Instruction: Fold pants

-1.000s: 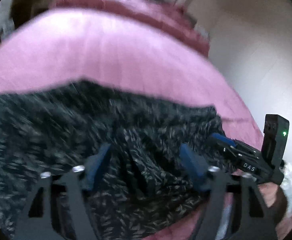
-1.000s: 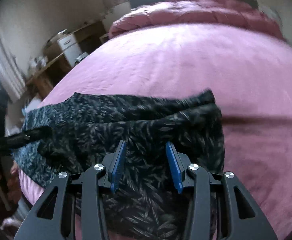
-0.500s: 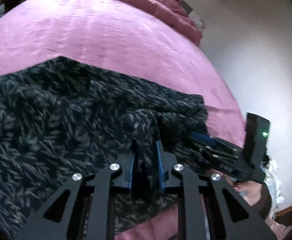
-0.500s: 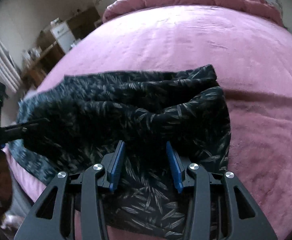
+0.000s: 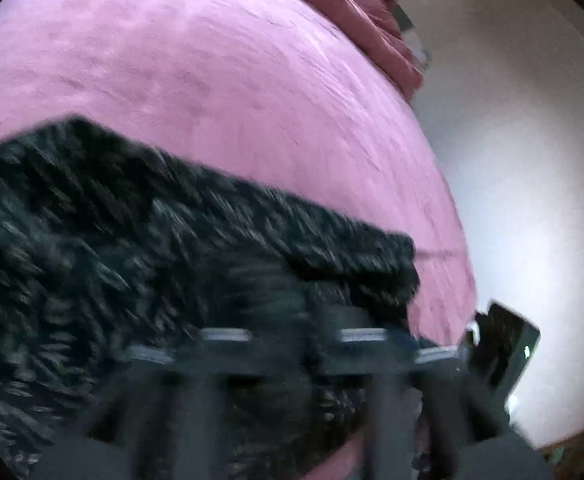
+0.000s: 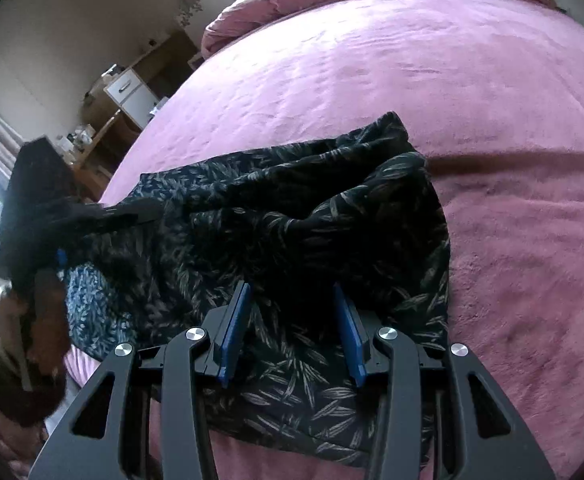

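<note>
Since 0.5 s ago my left gripper, jaws blurred beyond telling, swung sideways; right gripper hovers apart, so I'd drag the leaf-print pants slowly.

Your left gripper is smeared by motion blur in its own view, so you cannot tell how its jaws stand. The pants blur there too and run off the left edge, their print unreadable.
</note>
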Demonstrator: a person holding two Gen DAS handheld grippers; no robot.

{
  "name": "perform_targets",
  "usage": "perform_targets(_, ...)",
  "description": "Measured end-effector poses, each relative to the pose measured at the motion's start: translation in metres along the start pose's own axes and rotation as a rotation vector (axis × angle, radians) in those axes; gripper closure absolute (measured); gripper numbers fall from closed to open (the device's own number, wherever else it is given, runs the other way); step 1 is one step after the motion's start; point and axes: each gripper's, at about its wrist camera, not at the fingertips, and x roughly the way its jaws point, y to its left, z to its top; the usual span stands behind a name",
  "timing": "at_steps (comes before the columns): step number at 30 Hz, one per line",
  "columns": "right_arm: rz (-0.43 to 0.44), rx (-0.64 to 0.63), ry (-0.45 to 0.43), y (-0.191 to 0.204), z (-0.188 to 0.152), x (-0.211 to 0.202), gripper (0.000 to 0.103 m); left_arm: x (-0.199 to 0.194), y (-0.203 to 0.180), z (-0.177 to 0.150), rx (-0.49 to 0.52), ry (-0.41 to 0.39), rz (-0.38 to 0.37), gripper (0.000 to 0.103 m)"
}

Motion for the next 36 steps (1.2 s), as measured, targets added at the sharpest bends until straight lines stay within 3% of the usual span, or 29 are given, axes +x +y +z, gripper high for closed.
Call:
perform_targets(2,0.007,-0.008,-0.003,0.002,-0.002,0.000,0.061,-0.033,-0.021,-0.006,0.092,-0.154,-0.140,0.095)
perform_targets(3,0.029,0.001,-0.011,0.003,-0.002,-0.002,0.061,-0.045,-0.033,-0.014,0.168,-0.195,-0.164,0.095)
perform_targets(5,0.052,0.016,-0.020,0.002,-0.002,-0.005,0.061,-0.057,-0.058,-0.040,0.342,-0.245,-0.127,0.095)
perform_targets(7,0.026,0.021,0.004,-0.001,-0.004,-0.002,0.061,-0.048,-0.057,-0.062,0.391,-0.208,-0.080,0.095)
perform_targets(9,0.017,0.022,0.020,-0.001,-0.005,0.001,0.061,-0.030,-0.034,-0.076,0.364,-0.156,0.019,0.095)
perform_targets(10,0.011,0.010,0.017,0.001,-0.005,0.000,0.061,-0.019,-0.013,-0.080,0.304,-0.133,0.114,0.095)
perform_targets(11,0.006,-0.002,0.018,0.003,-0.005,0.000,0.061,-0.014,0.000,-0.082,0.258,-0.114,0.139,0.092)
perform_targets(13,0.003,-0.010,0.018,0.005,-0.006,0.000,0.061,-0.015,0.028,-0.085,0.109,-0.101,0.005,0.088)
perform_targets(15,0.002,-0.013,0.020,0.006,-0.005,-0.001,0.061,-0.018,0.032,-0.083,0.063,-0.081,-0.075,0.067)
perform_targets(16,0.004,-0.007,0.022,0.005,-0.005,0.000,0.061,-0.019,0.030,-0.081,0.062,-0.070,-0.120,0.045)
perform_targets(17,0.006,-0.005,0.023,0.003,-0.004,0.000,0.061,-0.021,0.026,-0.076,0.065,-0.069,-0.146,0.030)
perform_targets(19,0.007,-0.004,0.022,0.002,-0.005,0.000,0.061,-0.023,0.017,-0.064,0.068,-0.084,-0.123,0.020)
perform_targets(23,0.008,-0.005,0.023,-0.001,-0.002,0.001,0.061,-0.011,0.019,-0.032,-0.015,-0.026,-0.114,0.018)
perform_targets(27,0.008,-0.001,0.023,-0.001,-0.002,0.001,0.061,0.017,0.030,-0.001,-0.070,0.074,-0.123,0.023)
perform_targets(28,0.008,-0.003,0.023,-0.001,-0.003,0.001,0.061,0.016,0.032,0.001,-0.074,0.067,-0.108,0.062)
perform_targets(29,0.008,-0.003,0.023,0.000,-0.003,0.001,0.061,0.011,0.034,0.003,-0.070,0.025,-0.048,0.091)
perform_targets(31,0.016,0.003,0.020,-0.001,-0.004,0.000,0.061,-0.003,0.038,0.004,-0.063,-0.040,-0.057,0.094)
perform_targets(34,0.036,0.011,0.000,-0.001,-0.004,-0.005,0.061,-0.036,0.017,-0.016,0.081,-0.206,-0.132,0.096)
perform_targets(36,0.050,-0.011,-0.015,0.002,-0.004,-0.009,0.061,-0.053,0.003,-0.033,0.203,-0.270,-0.142,0.096)
